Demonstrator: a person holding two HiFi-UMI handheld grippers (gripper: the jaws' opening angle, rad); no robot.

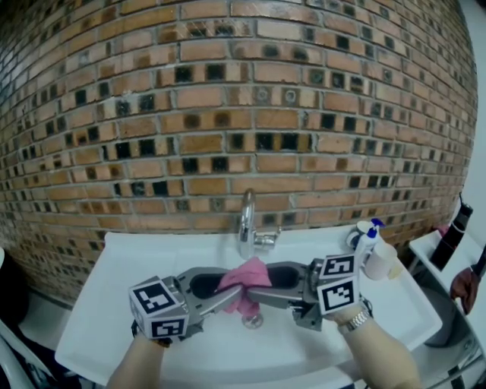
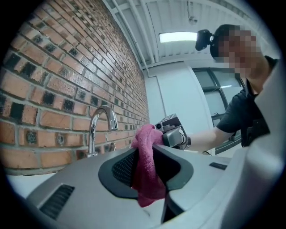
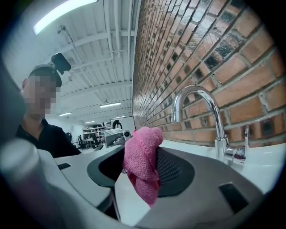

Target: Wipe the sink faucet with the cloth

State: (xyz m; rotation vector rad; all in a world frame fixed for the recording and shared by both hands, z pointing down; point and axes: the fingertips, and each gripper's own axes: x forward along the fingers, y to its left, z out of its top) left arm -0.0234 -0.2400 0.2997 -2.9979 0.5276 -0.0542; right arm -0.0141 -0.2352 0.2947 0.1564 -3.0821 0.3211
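left gripper [image 1: 235, 292]: clamped on pink cloth [image 1: 247, 277] | right gripper [image 1: 255, 286]: jaws apart, same cloth hanging loose between | faucet [image 1: 246, 220]: just beyond both tips | head view only: drain [image 1: 252, 321] under tips, blue-capped bottle [image 1: 368, 243] near right gripper | gripper views only: ceiling lights [image 3: 62, 13]

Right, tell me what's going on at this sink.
A person stands at a white sink with a gripper in each hand. The left gripper is clamped on a pink cloth above the basin, in front of the faucet. The right gripper faces it, jaws apart with the cloth between them. The cloth is clear of the faucet; no wiping yet.
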